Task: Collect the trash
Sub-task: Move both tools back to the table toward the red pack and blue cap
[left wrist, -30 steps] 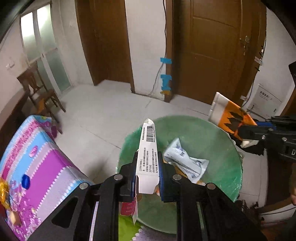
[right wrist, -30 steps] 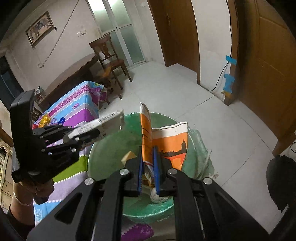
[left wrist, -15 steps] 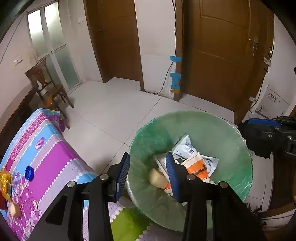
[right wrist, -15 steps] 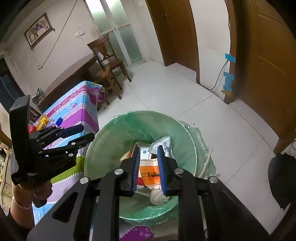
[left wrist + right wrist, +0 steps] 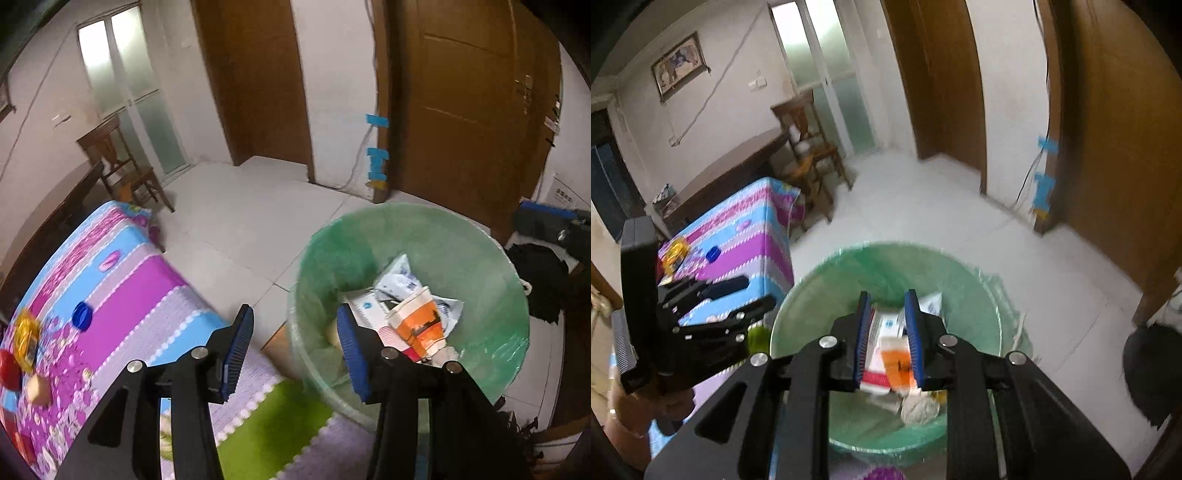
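Note:
A bin lined with a green bag (image 5: pixel 480 236) (image 5: pixel 827 273) stands on the floor beside the table. In it lie an orange and white paper bag (image 5: pixel 419 325) (image 5: pixel 895 363), a white box (image 5: pixel 367 304) and crumpled white wrappers (image 5: pixel 402 280). My left gripper (image 5: pixel 293 328) is open and empty, above the gap between table edge and bin. It also shows in the right wrist view (image 5: pixel 738 295). My right gripper (image 5: pixel 886 314) is open and empty above the bin; its black body (image 5: pixel 554 225) shows at the right edge.
A table with a pink, blue and purple cloth (image 5: pixel 122 280) (image 5: pixel 746 221) holds a blue bottle cap (image 5: pixel 82 314), a yellow wrapper (image 5: pixel 26 338) and a red object (image 5: pixel 9 369). A wooden chair (image 5: pixel 125 166) stands beyond, brown doors (image 5: pixel 469 103) behind. White tiled floor surrounds the bin.
Both grippers opened and dropped their loads into the bin: the left let go of the white box, the right the orange paper bag. The left gripper has swung left toward the table.

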`<state>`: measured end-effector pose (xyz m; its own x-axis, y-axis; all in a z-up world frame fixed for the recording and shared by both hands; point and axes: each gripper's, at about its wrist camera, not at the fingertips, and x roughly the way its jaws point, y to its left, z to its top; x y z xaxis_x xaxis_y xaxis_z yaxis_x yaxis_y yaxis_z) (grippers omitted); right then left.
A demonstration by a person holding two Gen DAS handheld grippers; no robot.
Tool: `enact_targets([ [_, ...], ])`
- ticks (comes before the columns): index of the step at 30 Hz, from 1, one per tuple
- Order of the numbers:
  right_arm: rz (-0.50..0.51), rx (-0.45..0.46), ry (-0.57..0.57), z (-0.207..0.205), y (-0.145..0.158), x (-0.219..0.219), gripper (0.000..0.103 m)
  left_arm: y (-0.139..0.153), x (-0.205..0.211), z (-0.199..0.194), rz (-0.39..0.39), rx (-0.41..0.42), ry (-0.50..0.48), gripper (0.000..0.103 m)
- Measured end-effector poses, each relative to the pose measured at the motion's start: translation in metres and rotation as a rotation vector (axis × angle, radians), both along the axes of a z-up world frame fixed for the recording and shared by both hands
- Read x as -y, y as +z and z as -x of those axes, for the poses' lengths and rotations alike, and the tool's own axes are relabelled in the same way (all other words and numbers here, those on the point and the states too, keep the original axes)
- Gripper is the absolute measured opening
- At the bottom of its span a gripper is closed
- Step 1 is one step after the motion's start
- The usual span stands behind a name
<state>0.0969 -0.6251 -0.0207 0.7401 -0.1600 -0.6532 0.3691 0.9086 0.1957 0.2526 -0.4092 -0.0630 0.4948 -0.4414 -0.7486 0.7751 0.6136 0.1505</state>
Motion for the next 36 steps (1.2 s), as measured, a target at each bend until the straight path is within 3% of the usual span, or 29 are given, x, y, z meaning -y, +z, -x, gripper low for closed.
enact_targets([
  [2, 0.049, 0.046, -0.005, 0.002, 0.005, -0.01, 0.019, 0.003, -0.014, -0.001, 0.017, 0.021, 0.037, 0.058],
  [4, 0.101, 0.114, -0.019, 0.006, 0.01, -0.022, 0.02, 0.008, -0.027, -0.002, 0.028, 0.049, 0.08, 0.058],
  [10, 0.184, 0.31, -0.032, 0.015, 0.02, -0.055, 0.035, 0.025, -0.085, -0.009, 0.073, 0.12, 0.236, 0.065],
  [15, 0.223, 0.379, 0.005, 0.008, 0.022, -0.083, 0.05, 0.046, -0.151, -0.018, 0.132, 0.126, 0.355, 0.069],
  [27, 0.207, 0.335, 0.205, -0.039, 0.011, -0.151, 0.06, 0.084, -0.323, -0.036, 0.17, 0.196, 0.609, 0.081],
  [36, 0.164, 0.179, 0.411, -0.109, -0.01, -0.203, 0.07, 0.072, -0.475, -0.057, 0.159, 0.147, 0.888, 0.081],
])
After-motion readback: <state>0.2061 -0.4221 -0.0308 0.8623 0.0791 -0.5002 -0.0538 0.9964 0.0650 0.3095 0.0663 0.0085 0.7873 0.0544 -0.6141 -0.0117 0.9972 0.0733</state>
